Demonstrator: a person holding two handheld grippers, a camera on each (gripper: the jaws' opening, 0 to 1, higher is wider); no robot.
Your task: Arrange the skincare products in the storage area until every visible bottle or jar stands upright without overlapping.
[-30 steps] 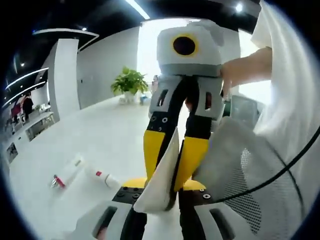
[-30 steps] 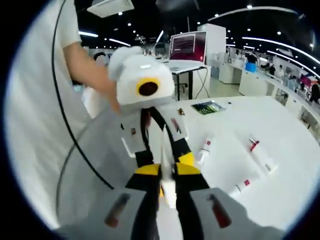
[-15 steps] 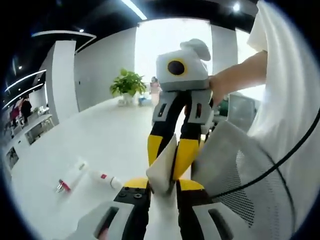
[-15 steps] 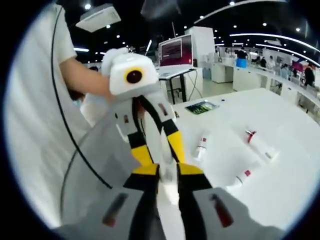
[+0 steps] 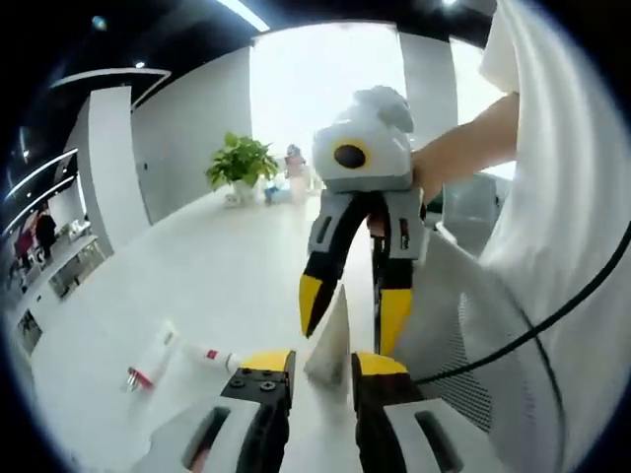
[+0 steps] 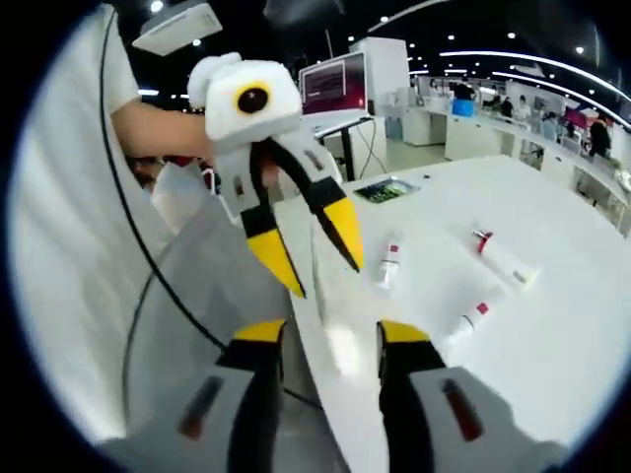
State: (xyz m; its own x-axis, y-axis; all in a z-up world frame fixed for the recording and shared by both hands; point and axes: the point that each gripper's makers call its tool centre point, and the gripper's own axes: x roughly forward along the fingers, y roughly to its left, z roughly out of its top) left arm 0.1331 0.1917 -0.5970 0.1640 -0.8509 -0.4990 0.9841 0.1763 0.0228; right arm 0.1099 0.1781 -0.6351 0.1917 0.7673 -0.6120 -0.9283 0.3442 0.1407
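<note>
Currently we have both grippers facing each other near the edge of the white table (image 6: 552, 325). L gripper (image 5: 320, 363), seen in its own view: jaws parted, yellow tips apart, w/ a pale tapered white piece (image 5: 330, 340) standing up in the gap; we cannot tell whether either tip touches it. Same gripper (image 6: 314, 251) in the right gripper view: yellow-tipped jaws splayed in a wide V, nothing gripped between them. R gripper (image 6: 320, 335) in its own view: jaws spread wide, bare table surface showing between the tips, nothing held. Same gripper (image 5: 355, 307) in the left gripper view: jaws open, tips pointing down, the white piece rising between them; contact not clear.

Skincare items lie flat on the table, well apart from both grippers. In the right gripper view we see three white tubes w/ red marks: near tube (image 6: 387, 264), far tube (image 6: 505, 260) w/ red cap end, low tube (image 6: 463, 323). In the left gripper view, two tubes (image 5: 153, 353) (image 5: 215, 357) lie near each other. None stands upright.

A potted plant (image 5: 240, 163) sits at the far end of the table. A monitor (image 6: 333, 85) and a person's bare forearm (image 5: 463, 148) also show.
</note>
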